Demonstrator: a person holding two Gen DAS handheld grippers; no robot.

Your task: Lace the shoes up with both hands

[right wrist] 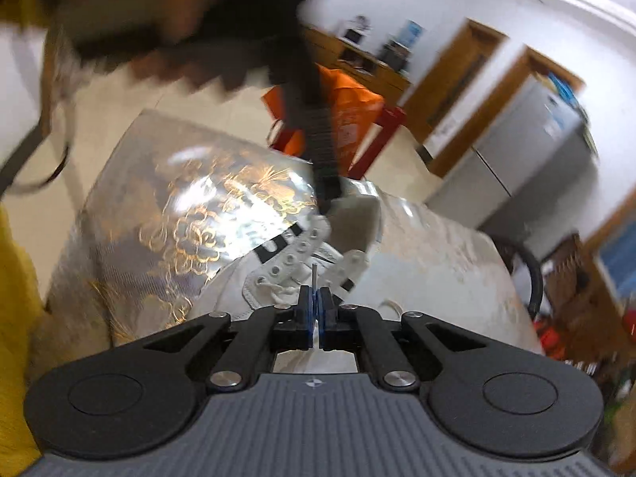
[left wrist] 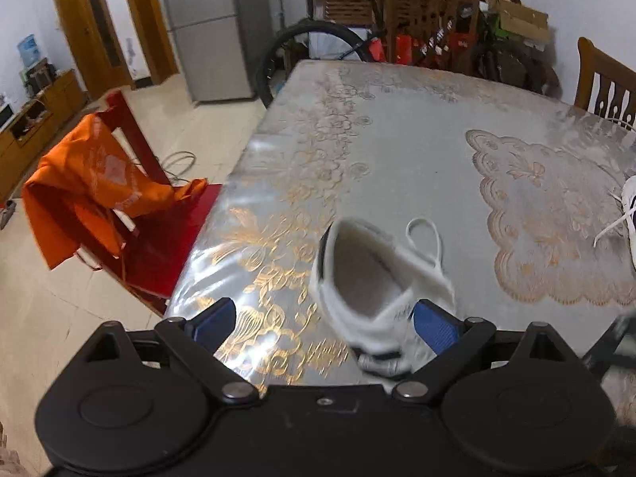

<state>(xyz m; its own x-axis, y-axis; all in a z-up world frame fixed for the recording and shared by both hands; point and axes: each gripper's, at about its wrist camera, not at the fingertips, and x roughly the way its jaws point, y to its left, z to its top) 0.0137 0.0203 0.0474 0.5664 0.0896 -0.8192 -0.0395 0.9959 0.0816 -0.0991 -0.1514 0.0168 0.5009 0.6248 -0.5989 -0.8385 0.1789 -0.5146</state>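
Observation:
A white high-top shoe (left wrist: 357,278) lies on the table with its opening towards the left wrist camera and a lace loop (left wrist: 425,238) beside it. My left gripper (left wrist: 326,324) is open. The shoe's collar sits between its blue pads (left wrist: 437,328), close to the right one. In the right wrist view the same shoe (right wrist: 294,254) shows two rows of eyelets. My right gripper (right wrist: 316,298) is shut on the lace, whose grey tip (right wrist: 314,274) sticks out above the pads. The left gripper's dark finger (right wrist: 318,151) reaches down to the shoe's heel end, blurred.
The table (left wrist: 397,151) has a glossy grey cover with gold flowers. A second white shoe (left wrist: 630,214) lies at its right edge. A red chair with an orange bag (left wrist: 91,183) stands to the left, a wooden chair (left wrist: 604,83) at the far right. A yellow sleeve (right wrist: 16,318) is close by.

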